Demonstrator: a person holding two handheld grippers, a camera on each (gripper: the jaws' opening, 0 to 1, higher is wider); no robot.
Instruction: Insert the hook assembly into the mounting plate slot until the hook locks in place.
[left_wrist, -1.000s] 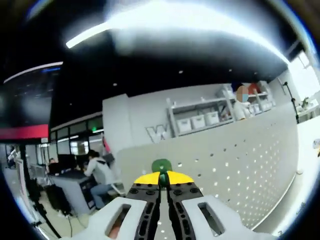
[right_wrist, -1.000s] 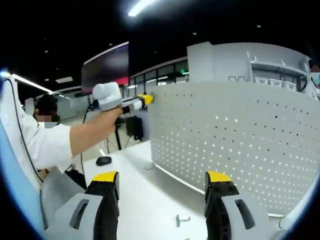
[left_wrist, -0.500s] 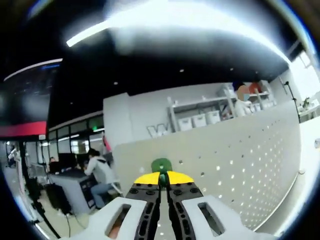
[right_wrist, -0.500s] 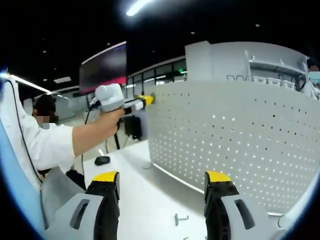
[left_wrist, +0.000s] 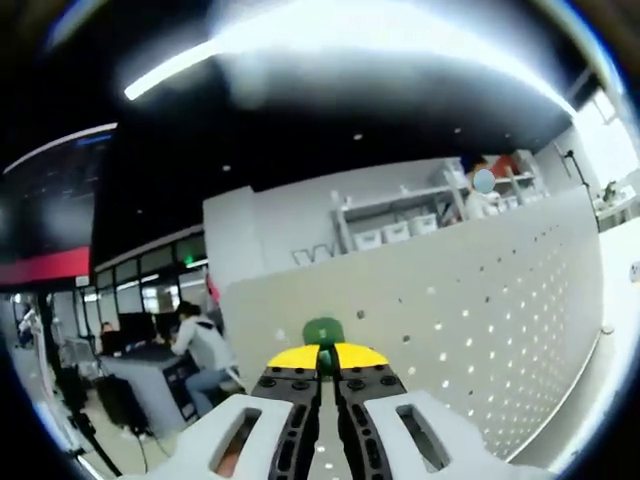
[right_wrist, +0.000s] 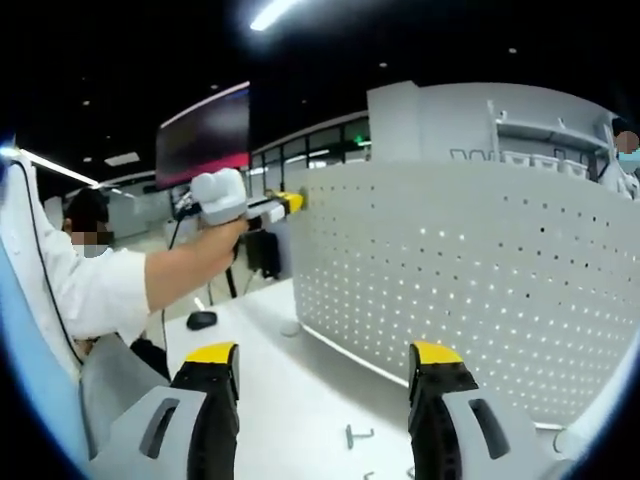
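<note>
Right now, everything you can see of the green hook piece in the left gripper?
The green hook piece looks like smooth plastic with a rounded top; only that top shows. It sits pinched between the closed yellow-tipped jaws of the left gripper, right at the upper edge of the white perforated panel. In the right gripper view, the gripper tip meets the panel's upper left corner.

right gripper (right_wrist: 325, 365) jaws apart | left gripper (right_wrist: 290, 202) at pegboard (right_wrist: 480, 280) edge | hook (right_wrist: 357, 435) on table (right_wrist: 290, 390)

White bodies with slotted openings, black jaws with round screws and yellow tips are seen on the left gripper (left_wrist: 323, 362) and the right gripper (right_wrist: 322, 368). A white sleeve (right_wrist: 95, 292) is worn.
</note>
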